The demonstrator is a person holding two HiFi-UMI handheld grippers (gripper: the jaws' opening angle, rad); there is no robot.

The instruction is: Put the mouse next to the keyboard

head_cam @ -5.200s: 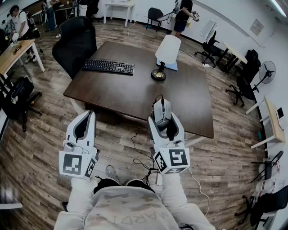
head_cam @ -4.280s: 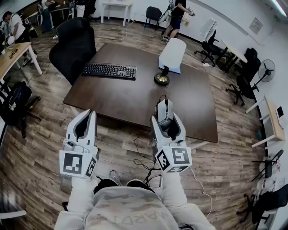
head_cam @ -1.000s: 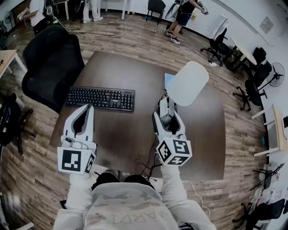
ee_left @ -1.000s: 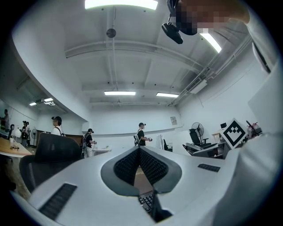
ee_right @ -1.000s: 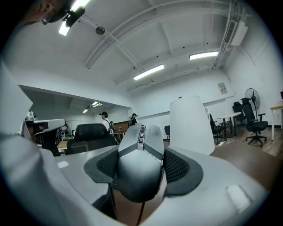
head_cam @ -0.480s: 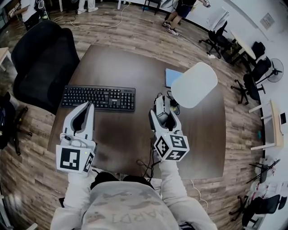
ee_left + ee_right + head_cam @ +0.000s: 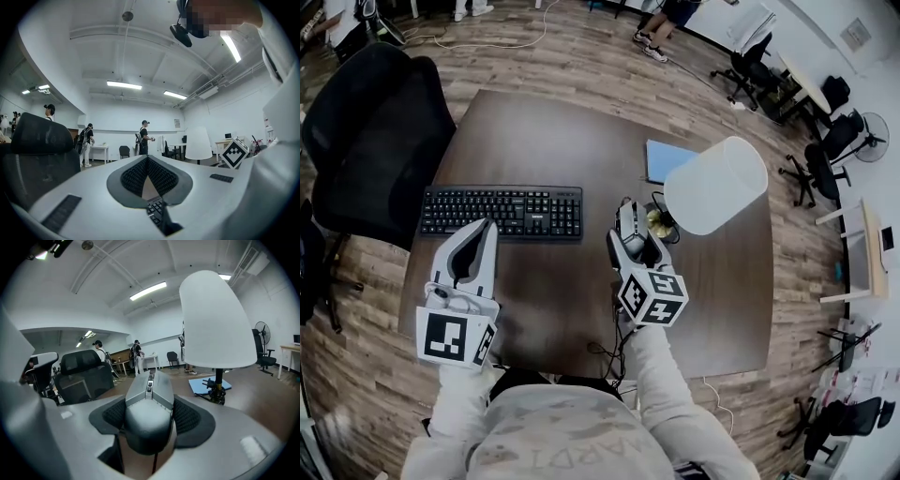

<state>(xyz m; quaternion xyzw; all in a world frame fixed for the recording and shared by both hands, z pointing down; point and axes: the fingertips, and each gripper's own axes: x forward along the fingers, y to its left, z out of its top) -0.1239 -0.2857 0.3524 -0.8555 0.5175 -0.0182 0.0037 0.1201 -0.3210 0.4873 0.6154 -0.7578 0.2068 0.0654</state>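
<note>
The right hand-held gripper [image 7: 149, 397] is clamped on the mouse [image 7: 149, 404]: its two dark ribbed pads [image 7: 188, 417] press the grey body from either side, the rounded back of the mouse faces the camera and its button end and wheel point forward. A thin cable [image 7: 153, 468] runs down from under the mouse. In the head view this hand-held gripper is held over the brown surface [image 7: 544, 127], and the mouse in it sits between the right end of the keyboard [image 7: 502, 212] and the brass base [image 7: 656, 223] of the lamp, near both; whether the mouse touches the surface cannot be told. The left hand-held gripper [image 7: 476, 236] has its jaws together at the tips with nothing between them, and through the small gap behind the tips a few keys of the keyboard show. It hovers at the near edge of the keyboard's middle. The lamp's white shade [image 7: 715, 185] stands to the right of the mouse, and a blue pad [image 7: 667, 159] lies flat just beyond it. A black office chair [image 7: 370, 141] stands at the left side of the surface.
</note>
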